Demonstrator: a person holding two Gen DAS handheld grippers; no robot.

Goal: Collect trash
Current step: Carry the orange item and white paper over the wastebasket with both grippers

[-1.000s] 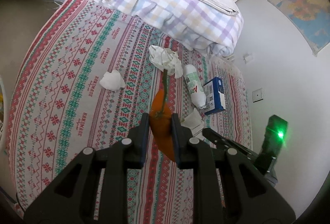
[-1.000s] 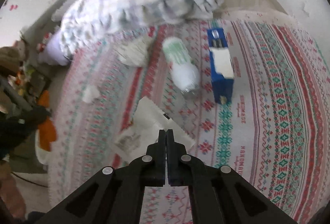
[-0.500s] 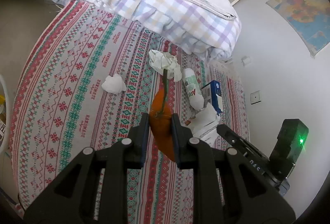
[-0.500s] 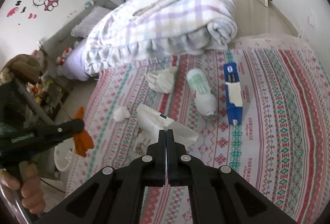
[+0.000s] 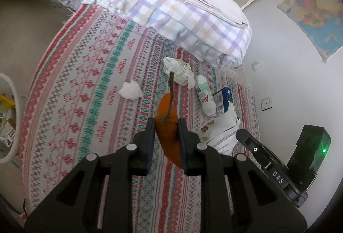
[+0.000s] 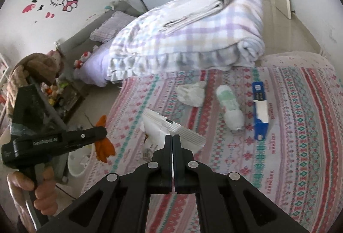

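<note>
The orange pepper [image 5: 168,125] is held above the patterned bedspread [image 5: 90,104], with its long axis along the fingers and its green stem [image 5: 170,91] pointing away from the camera, toward the crumpled paper [image 5: 179,71]. The left gripper [image 5: 165,130] is closed on the pepper, the jaws kept apart only by its body. The lower tip of the pepper is hidden behind the right finger. The right gripper [image 6: 172,142] is clenched on a white wrapper [image 6: 169,131], the jaws almost touching, and the wrapper is lifted off the bedspread. On the bedspread are seen a white bottle [image 6: 230,109] lying on its side, a blue box [image 6: 260,110] just beside it, and a small tissue [image 5: 130,90] near the paper. A white bin [image 6: 80,163] is partly hidden behind the left gripper in the right wrist view, and its content is hard to make out.
</note>
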